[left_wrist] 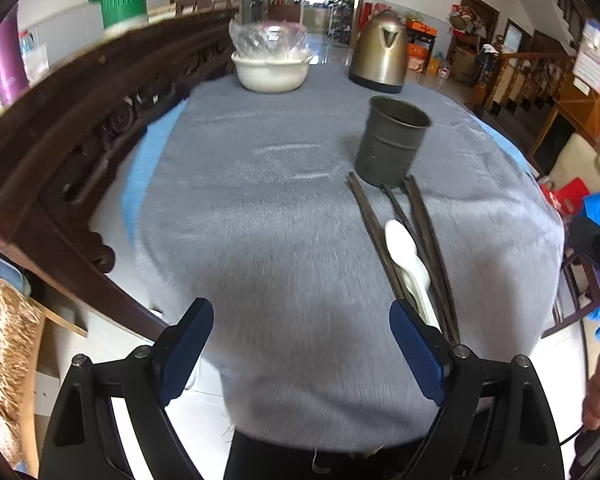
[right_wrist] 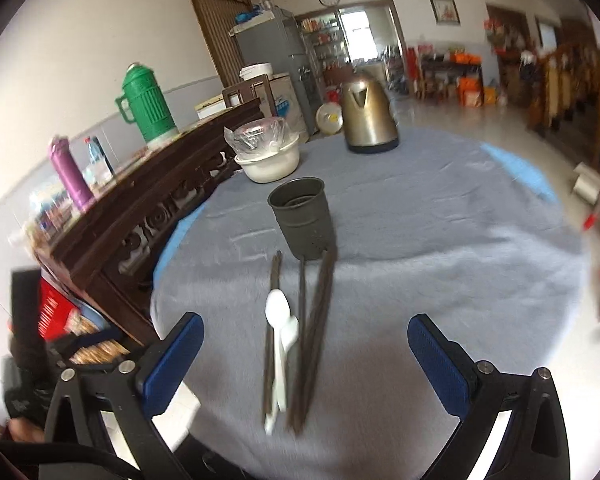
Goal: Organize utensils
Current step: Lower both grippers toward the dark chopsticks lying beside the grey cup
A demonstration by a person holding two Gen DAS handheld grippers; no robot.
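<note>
A dark metal utensil holder (left_wrist: 392, 142) (right_wrist: 303, 218) stands upright on the grey cloth. In front of it lie several dark chopsticks (left_wrist: 420, 248) (right_wrist: 314, 332) and white plastic spoons (left_wrist: 406, 256) (right_wrist: 278, 320), side by side. My left gripper (left_wrist: 302, 344) is open and empty above the cloth, its right finger (left_wrist: 416, 356) just left of the utensils' near ends. My right gripper (right_wrist: 304, 356) is open and empty, hovering over the near ends of the chopsticks and spoons, which lie between its fingers.
A white basin (left_wrist: 272, 70) (right_wrist: 268, 162) with a plastic-wrapped bowl and a gold electric kettle (left_wrist: 380, 54) (right_wrist: 368, 120) stand at the table's far side. A carved dark wooden sideboard (left_wrist: 80, 120) (right_wrist: 140, 208) runs along the left, bearing a green thermos (right_wrist: 146, 106) and purple bottle (right_wrist: 68, 174).
</note>
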